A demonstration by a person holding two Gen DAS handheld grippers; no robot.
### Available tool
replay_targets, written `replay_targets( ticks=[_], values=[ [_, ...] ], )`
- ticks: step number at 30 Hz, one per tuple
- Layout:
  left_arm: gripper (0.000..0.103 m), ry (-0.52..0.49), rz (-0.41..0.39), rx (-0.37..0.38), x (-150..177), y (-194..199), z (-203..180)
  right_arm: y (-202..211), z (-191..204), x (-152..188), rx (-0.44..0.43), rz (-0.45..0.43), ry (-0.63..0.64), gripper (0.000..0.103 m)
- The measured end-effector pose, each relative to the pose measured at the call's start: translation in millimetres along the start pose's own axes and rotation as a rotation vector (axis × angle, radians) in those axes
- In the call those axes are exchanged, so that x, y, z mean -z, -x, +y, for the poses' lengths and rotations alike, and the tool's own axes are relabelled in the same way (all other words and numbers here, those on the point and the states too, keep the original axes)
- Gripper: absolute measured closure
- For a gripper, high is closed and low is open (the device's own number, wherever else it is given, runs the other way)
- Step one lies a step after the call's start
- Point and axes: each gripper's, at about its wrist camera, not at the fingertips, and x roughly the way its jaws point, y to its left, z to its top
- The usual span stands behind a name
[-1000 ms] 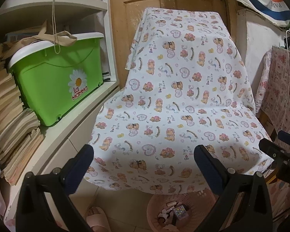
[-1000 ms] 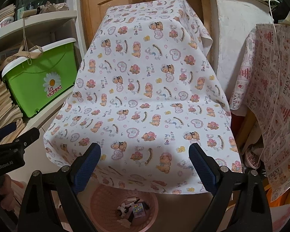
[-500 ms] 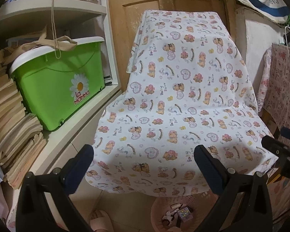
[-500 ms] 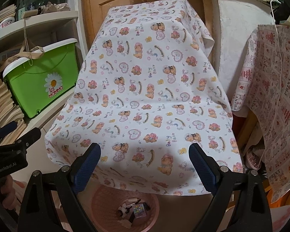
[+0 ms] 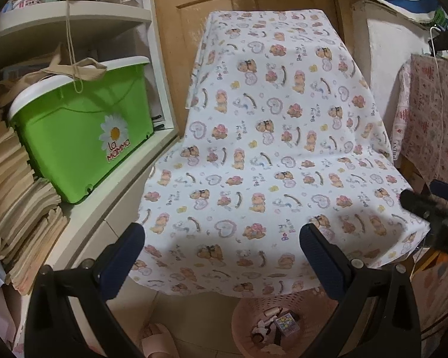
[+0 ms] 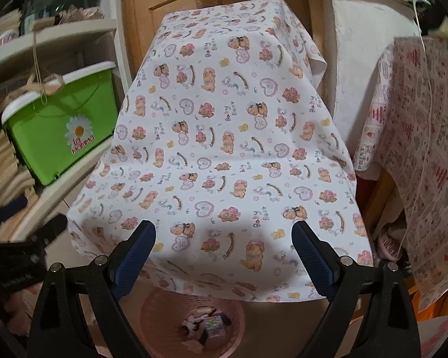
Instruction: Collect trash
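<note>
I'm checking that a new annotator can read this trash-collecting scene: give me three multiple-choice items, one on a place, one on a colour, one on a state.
1. Where is the pink basket?
A. on the shelf
B. on the floor, partly under the cloth's edge
C. on top of the cloth

2. What colour is the daisy bin?
A. green with a white lid
B. blue
C. red

3. How do the left gripper and right gripper stand?
A. both shut
B. one shut
C. both open, empty

Key: 1 B, it sits low on the tiles beneath the hem; 2 A, green body, white rim; 3 C, fingers are wide apart with nothing between.
</note>
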Motion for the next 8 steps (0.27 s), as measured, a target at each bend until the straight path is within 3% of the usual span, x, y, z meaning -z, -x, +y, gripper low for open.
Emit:
replay_targets(
  ticks=[8],
  values=[
    [0.000, -0.054, -0.014, -0.018, 4.3, 2.6, -10.0, 4.1, -7.6, -7.4, 0.004, -0.029, -0.056, 0.009]
  ],
)
